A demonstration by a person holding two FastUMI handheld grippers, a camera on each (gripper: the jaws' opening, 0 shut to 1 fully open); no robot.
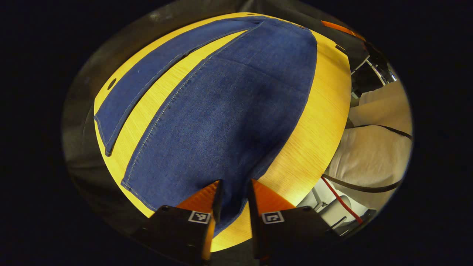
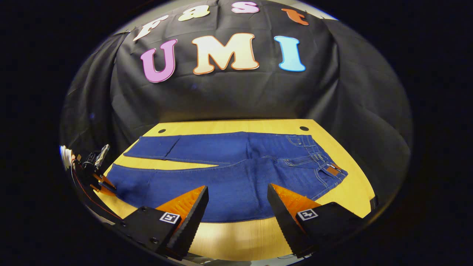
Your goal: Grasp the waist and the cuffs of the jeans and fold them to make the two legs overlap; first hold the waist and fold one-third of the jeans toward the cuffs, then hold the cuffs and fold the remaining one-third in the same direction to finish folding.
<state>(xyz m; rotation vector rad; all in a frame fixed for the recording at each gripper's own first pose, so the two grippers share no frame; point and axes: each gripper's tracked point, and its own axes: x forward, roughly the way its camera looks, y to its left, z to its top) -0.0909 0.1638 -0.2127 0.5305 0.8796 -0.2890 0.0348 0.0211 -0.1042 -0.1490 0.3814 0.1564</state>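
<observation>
Blue jeans [image 2: 236, 173] are lying spread flat on a yellow wooden table [image 2: 236, 231], the two legs splayed apart toward the left and the waist [image 2: 325, 168] sitting at the right end. At the far left of the right gripper view, the left gripper [image 2: 105, 184] is reaching in at the cuff of the near leg. In the left gripper view, that left gripper [image 1: 233, 201] is pinching the cuff [image 1: 231, 207], its two fingers drawn close with the denim caught between them, while the far leg [image 1: 147, 81] is stretching away at the left. The right gripper [image 2: 238, 207] is hovering with its fingers spread wide just above the near edge of the jeans, holding nothing.
</observation>
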